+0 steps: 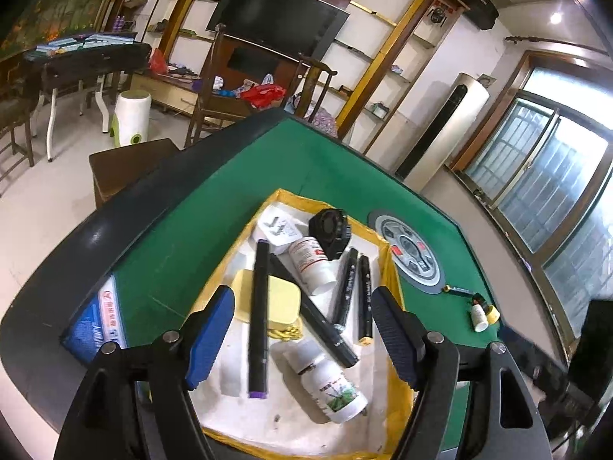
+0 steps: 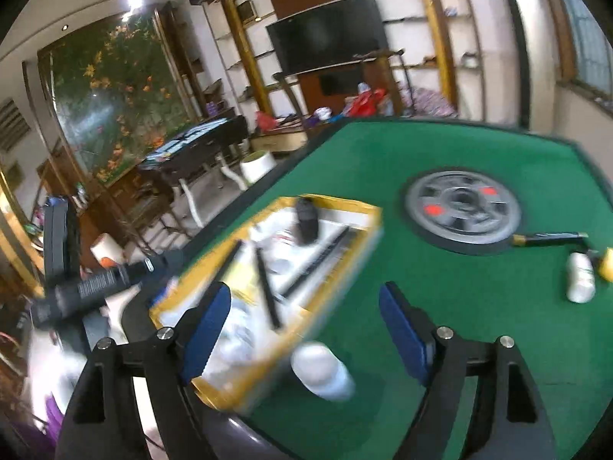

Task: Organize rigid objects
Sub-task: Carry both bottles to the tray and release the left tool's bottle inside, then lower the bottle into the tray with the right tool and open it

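Observation:
A yellow-rimmed tray (image 1: 295, 196) with a white lining sits on the green felt table (image 1: 161, 230). In it lie several black markers (image 1: 257, 318), two white bottles (image 1: 333, 389), a pale yellow case (image 1: 281, 301) and a black round gadget (image 1: 331, 235). My left gripper (image 1: 302, 297) hovers open above these things, its blue pads touching none of them. The right wrist view is blurred. There my right gripper (image 2: 304, 291) is open beside the tray (image 2: 345, 202). A white bottle (image 2: 322, 372) shows low between its fingers, by the tray's corner, and neither pad touches it.
The table's round centre dial (image 1: 410, 253) (image 2: 461, 207) lies right of the tray. Past it are a small white bottle (image 2: 580, 276), a yellow cap (image 2: 607, 264) and a black pen (image 2: 548, 237). A blue-and-white pack (image 1: 95, 318) rests on the table's left rim. Chairs stand behind.

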A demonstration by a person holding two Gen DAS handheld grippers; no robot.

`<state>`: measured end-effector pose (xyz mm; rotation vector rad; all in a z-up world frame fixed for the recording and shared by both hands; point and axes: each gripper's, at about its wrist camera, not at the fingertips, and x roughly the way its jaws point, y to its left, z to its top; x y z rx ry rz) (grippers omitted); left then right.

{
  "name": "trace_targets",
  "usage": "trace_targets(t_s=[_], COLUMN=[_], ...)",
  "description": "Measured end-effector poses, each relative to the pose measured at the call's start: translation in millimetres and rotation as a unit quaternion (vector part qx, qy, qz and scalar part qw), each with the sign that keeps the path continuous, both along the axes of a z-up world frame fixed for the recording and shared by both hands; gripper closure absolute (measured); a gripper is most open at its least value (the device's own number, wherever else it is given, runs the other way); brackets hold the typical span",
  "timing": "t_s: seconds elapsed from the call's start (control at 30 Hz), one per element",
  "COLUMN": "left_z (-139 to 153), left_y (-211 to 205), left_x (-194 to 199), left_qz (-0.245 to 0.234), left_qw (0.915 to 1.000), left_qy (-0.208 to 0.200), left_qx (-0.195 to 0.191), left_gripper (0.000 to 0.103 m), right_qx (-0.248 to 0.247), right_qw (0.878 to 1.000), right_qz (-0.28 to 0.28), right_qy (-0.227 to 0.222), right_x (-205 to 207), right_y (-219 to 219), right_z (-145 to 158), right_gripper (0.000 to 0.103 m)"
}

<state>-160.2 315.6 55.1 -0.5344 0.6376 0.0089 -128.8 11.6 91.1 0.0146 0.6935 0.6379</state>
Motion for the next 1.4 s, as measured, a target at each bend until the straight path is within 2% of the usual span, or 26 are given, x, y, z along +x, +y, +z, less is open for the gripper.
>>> trace_targets(t_s=[0.07,0.2,0.3,0.33,0.37,0.43,0.47,0.6,0.73,0.83,0.9,1.03,1.17,1.27,1.33,1.4], left_z=[0,2,5,6,7,8,7,2,0,0,-1,-3,-5,-5,-5,-6], left_y=[-5,-15,-20,-21,-21,-21,-20,-13,-3,10,20,41,52,56,55,54], left_x=[2,3,-1,-2,-4,-5,-5,-3,-6,-9,-12,-21,-23,-22,-21,-20], left_qz=[-0.004,-0.012,-0.011,-0.01,-0.009,-0.006,-0.004,-0.001,0.014,0.027,0.037,0.064,0.075,0.074,0.075,0.075], left_qw=[1.0,0.9999,0.9999,0.9998,0.9998,0.9998,0.9998,0.9999,0.9998,0.9994,0.9989,0.9974,0.9967,0.9969,0.997,0.9972], left_qy=[0.002,0.009,0.01,0.009,0.009,0.009,0.011,0.015,0.01,0.005,0.002,0.003,0.004,0.001,-0.002,-0.003], left_qx=[-0.003,0.0,0.009,0.011,0.014,0.017,0.016,-0.001,-0.011,-0.022,-0.03,-0.035,-0.03,-0.027,-0.017,-0.009], left_gripper=[0.026,0.026,0.026,0.026,0.026,0.026,0.026,0.026,0.026,0.026,0.026,0.026,0.026,0.026,0.026,0.026], right_qx=[-0.018,-0.085,-0.083,-0.077,-0.072,-0.069,-0.069,-0.062,-0.034,-0.01,0.005,0.016,-0.013,-0.039,-0.034,-0.045], right_qw=[1.0,0.996,0.996,0.997,0.997,0.996,0.996,0.997,0.999,0.997,0.993,0.973,0.96,0.956,0.956,0.963], right_qz=[0.001,0.015,0.024,0.029,0.037,0.052,0.053,0.038,0.029,0.061,0.098,0.172,0.205,0.202,0.193,0.168], right_qy=[-0.002,-0.015,-0.011,-0.009,-0.004,0.022,0.031,0.03,0.021,0.036,0.069,0.152,0.192,0.211,0.218,0.205], right_x=[-8,-16,-8,-3,1,3,4,1,1,5,10,21,23,29,36,47], right_y=[-6,8,15,20,23,27,26,19,12,27,48,105,158,179,182,185], right_z=[-8,-39,-53,-56,-60,-68,-71,-67,-40,-18,-14,-30,-56,-73,-78,-77], right_gripper=[0.018,0.018,0.018,0.021,0.027,0.066,0.068,0.07,0.07,0.07,0.07,0.069,0.069,0.069,0.069,0.069])
